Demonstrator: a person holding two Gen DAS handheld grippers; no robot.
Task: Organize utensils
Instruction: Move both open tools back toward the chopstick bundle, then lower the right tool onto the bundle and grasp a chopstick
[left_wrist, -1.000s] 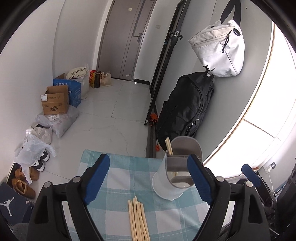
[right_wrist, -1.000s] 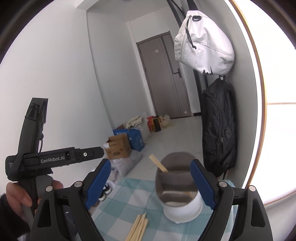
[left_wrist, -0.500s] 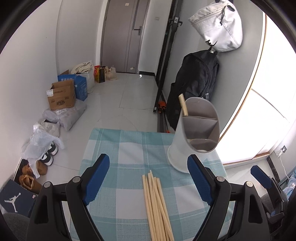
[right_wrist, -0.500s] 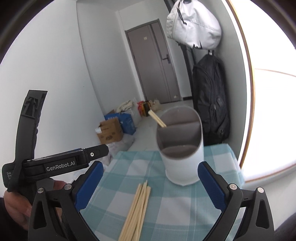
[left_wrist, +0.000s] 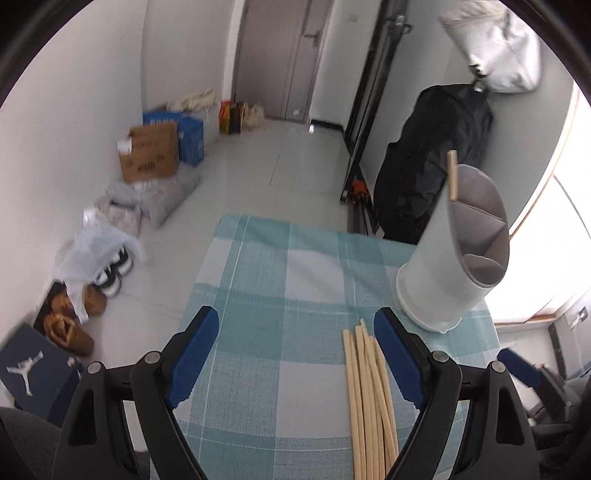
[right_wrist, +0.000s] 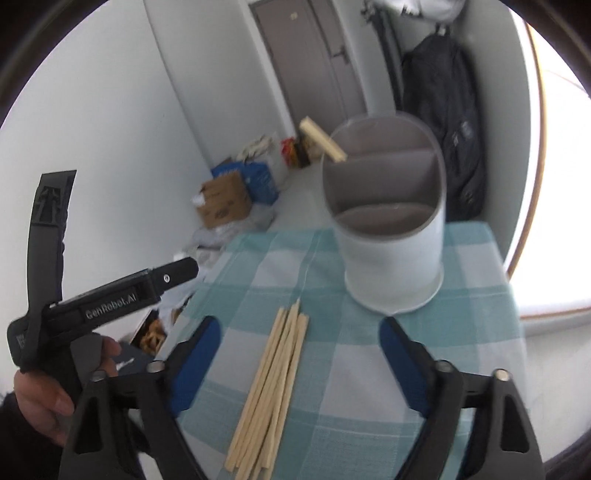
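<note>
A white utensil holder (left_wrist: 452, 254) with a grey divided insert stands on the teal checked tablecloth (left_wrist: 280, 280); it also shows in the right wrist view (right_wrist: 391, 236). One wooden chopstick (right_wrist: 322, 140) leans in its far compartment. Several loose wooden chopsticks (left_wrist: 369, 402) lie bundled on the cloth in front of it, also in the right wrist view (right_wrist: 273, 391). My left gripper (left_wrist: 295, 349) is open and empty, hovering left of the bundle. My right gripper (right_wrist: 299, 354) is open and empty above the bundle.
The left gripper's body (right_wrist: 103, 299), held by a hand, shows at the left of the right wrist view. Beyond the table edge are floor, cardboard boxes (left_wrist: 149, 151), shoes (left_wrist: 70, 325) and a black backpack (left_wrist: 432, 155) by the wall.
Both grippers have dropped and tilted down toward the table. The holder has shifted right in the left wrist view, and the chopstick bundle looks nearer and larger in both views.
</note>
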